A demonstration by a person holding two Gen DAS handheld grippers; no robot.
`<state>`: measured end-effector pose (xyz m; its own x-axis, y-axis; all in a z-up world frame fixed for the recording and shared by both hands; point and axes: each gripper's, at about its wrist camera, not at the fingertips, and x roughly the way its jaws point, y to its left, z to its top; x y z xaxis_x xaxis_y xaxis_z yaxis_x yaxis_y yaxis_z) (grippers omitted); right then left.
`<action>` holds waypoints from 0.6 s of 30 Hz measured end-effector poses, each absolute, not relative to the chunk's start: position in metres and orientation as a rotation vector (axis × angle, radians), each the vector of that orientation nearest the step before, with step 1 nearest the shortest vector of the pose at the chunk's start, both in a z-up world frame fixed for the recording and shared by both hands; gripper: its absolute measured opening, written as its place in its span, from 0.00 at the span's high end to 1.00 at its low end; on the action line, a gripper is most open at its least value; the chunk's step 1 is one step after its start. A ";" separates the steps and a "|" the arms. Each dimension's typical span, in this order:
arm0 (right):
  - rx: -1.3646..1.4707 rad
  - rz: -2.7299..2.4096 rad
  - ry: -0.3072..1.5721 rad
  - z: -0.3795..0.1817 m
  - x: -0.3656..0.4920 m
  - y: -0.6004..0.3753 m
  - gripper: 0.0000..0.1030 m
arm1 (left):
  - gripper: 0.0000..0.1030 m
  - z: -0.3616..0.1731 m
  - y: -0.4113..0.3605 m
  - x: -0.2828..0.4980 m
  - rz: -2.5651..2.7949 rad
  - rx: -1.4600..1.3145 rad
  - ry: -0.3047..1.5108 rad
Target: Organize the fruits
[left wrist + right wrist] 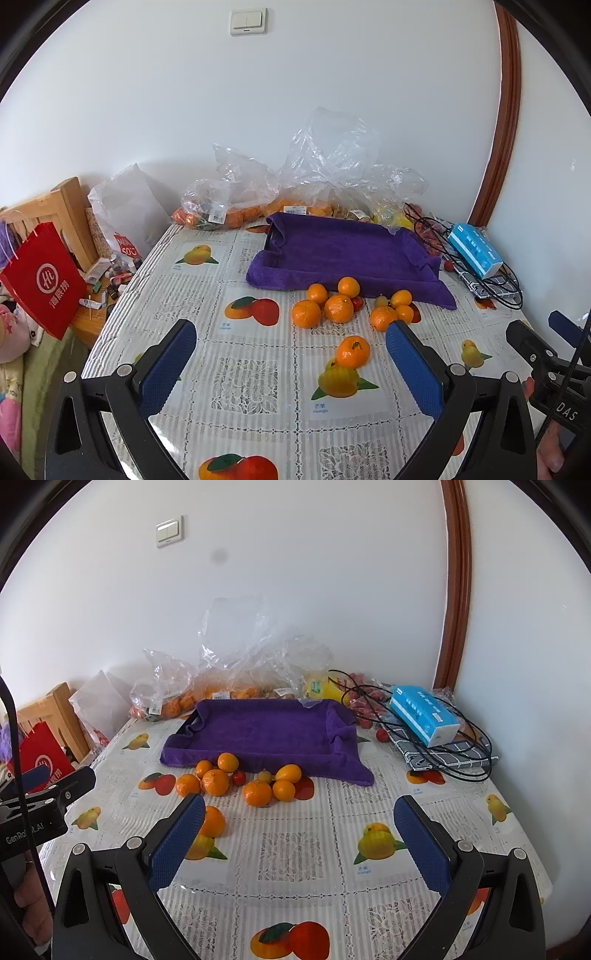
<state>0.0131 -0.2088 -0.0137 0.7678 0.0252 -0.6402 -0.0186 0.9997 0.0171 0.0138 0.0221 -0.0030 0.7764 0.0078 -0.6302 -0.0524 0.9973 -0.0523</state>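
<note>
Both the left tongs (291, 350) and the right tongs (299, 827) hang released and empty over the counter (295, 853); loose oranges (216, 782) cluster mid-frame, just before the towel-lined tray (258, 727), likely their destination

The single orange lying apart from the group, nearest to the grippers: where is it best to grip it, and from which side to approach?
Probably across its round middle, coming from above and the near side. The lone orange sits stem up and clear of the cluster, with bare tablecloth around it. The open left gripper seems best placed.
</note>
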 end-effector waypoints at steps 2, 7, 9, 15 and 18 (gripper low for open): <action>0.012 0.023 0.701 -0.017 0.018 -0.210 0.02 | 0.00 -0.006 0.023 0.018 0.046 -0.066 0.684; 0.023 -0.003 0.722 -0.030 0.038 -0.212 0.01 | 0.00 -0.015 0.021 0.029 0.022 -0.022 0.679; 0.025 -0.024 0.730 -0.036 0.047 -0.213 0.01 | 0.00 -0.021 0.020 0.037 0.015 -0.005 0.680; 0.006 -0.017 0.751 -0.058 0.074 -0.219 0.01 | 0.00 -0.045 0.025 0.065 0.022 0.012 0.713; -0.003 -0.011 0.759 -0.071 0.089 -0.220 0.01 | 0.00 -0.059 0.026 0.084 0.031 0.024 0.762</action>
